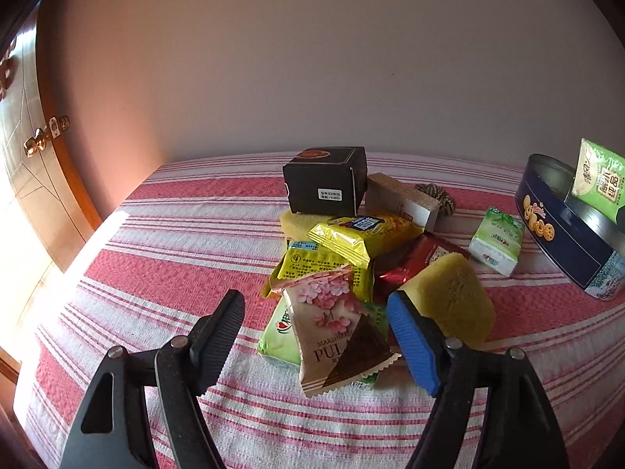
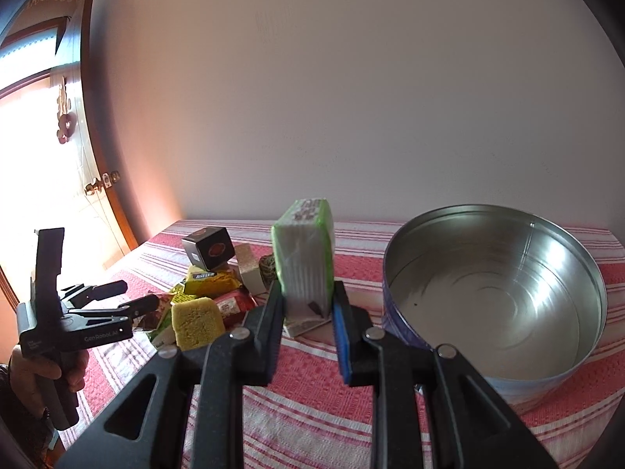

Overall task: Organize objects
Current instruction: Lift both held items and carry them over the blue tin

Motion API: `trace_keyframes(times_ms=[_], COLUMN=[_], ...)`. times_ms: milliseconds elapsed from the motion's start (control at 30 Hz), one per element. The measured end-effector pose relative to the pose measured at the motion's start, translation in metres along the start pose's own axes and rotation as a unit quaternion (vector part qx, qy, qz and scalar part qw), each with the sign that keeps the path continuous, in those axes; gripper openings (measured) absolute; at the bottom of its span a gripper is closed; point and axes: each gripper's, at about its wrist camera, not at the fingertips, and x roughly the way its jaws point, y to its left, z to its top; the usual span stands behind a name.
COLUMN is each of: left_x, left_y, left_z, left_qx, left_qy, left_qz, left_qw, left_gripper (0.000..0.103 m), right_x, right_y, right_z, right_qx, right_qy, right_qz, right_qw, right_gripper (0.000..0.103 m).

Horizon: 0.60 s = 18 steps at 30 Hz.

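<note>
A pink-and-white striped cloth (image 1: 156, 258) covers the table right up to a plain pale wall (image 1: 312, 58) along its far edge, and a wooden door (image 2: 84, 148) (brass knob (image 2: 102, 182), sunlit) stands beyond the left edge.

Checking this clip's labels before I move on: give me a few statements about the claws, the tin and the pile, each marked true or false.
1. The right claw grips a green tissue pack. True.
2. The tin already holds several snacks. False: its inside is bare metal.
3. The left claw is shut on the marshmallow packet. False: its jaws stand open on either side of the packet, with no pad seen pressing on it.
4. A black box sits at the far end of the pile. True.
5. The cloth is plain blue. False: it is striped red and white.
</note>
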Motion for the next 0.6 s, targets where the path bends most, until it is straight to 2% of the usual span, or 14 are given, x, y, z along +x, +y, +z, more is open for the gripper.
trace_keyframes(times_ms=[33,67,100,133,167,200,367,433,600], left_x=[0.007,0.012,0.015,0.015,0.014,0.013,0.008,-0.002,-0.039], left_y=[0.003,0.005,0.007,0.008,0.008,0.007,0.01,0.008,-0.008], left_z=[-0.002,-0.004,-0.006,-0.005,-0.005,-0.005,-0.008,-0.008,0.003], left_qx=[-0.012,-0.025,-0.034,-0.039,-0.041,-0.035,-0.038,-0.037,-0.026], left_qy=[0.011,0.017,0.015,0.015,0.009,0.007,-0.004,-0.024,-0.079], left_qz=[0.007,0.012,0.004,-0.012,-0.002,0.007,-0.011,-0.01,-0.033], left_qw=[0.9998,0.9995,0.9993,0.999,0.9991,0.9993,0.9992,0.999,0.996], left_gripper=[0.077,0.073,0.061,0.055,0.049,0.049,0.047,0.047,0.047], right_x=[0.0,0.001,0.002,0.003,0.004,0.005,0.004,0.004,-0.005], right_y=[0.002,0.005,0.006,0.007,0.007,0.006,0.003,0.003,-0.006], right_z=[0.0,-0.001,-0.001,-0.002,-0.002,-0.002,-0.002,-0.002,0.002], right_qx=[-0.005,-0.009,-0.012,-0.014,-0.014,-0.012,-0.005,-0.005,0.006], right_qy=[0.0,0.001,0.003,0.006,0.008,0.01,0.01,0.009,-0.009], right_qz=[0.001,0.001,0.002,0.001,0.0,0.0,-0.002,-0.002,-0.003], right_qw=[1.0,1.0,1.0,1.0,1.0,1.0,1.0,1.0,1.0], right_gripper=[0.023,0.023,0.023,0.023,0.023,0.023,0.023,0.023,0.023])
